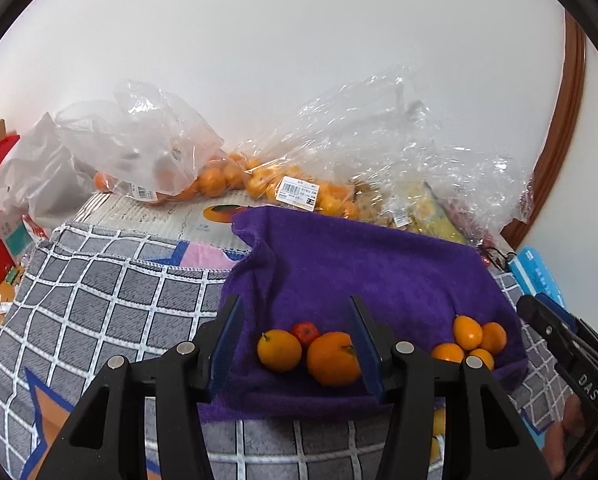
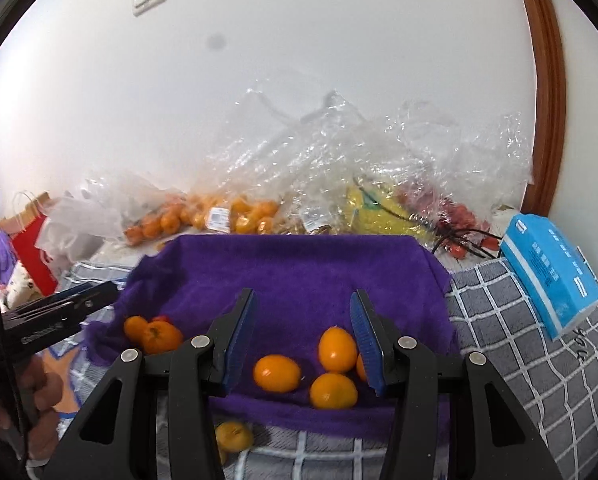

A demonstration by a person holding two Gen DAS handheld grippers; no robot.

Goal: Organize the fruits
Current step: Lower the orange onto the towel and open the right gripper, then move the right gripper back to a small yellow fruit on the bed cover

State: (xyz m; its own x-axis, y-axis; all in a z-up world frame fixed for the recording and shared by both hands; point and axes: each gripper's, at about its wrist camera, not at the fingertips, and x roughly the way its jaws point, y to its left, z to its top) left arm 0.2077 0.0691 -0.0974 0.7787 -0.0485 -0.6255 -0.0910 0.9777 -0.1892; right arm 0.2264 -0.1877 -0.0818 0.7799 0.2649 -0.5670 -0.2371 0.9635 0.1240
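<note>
Both tools hover apart and empty: left tool (image 1: 295, 344), right tool (image 2: 303, 340). Two fruit groups on the purple towel (image 1: 379, 272): two oranges (image 1: 333, 358) with a small red fruit (image 1: 305, 332) at 9 o'clock, kumquats (image 2: 337, 350) at 3 o'clock. Best to lower squarely over one fruit, closing gently. Only right view shows a stray yellow fruit (image 2: 233, 436) off the towel at 6 o'clock.
</note>
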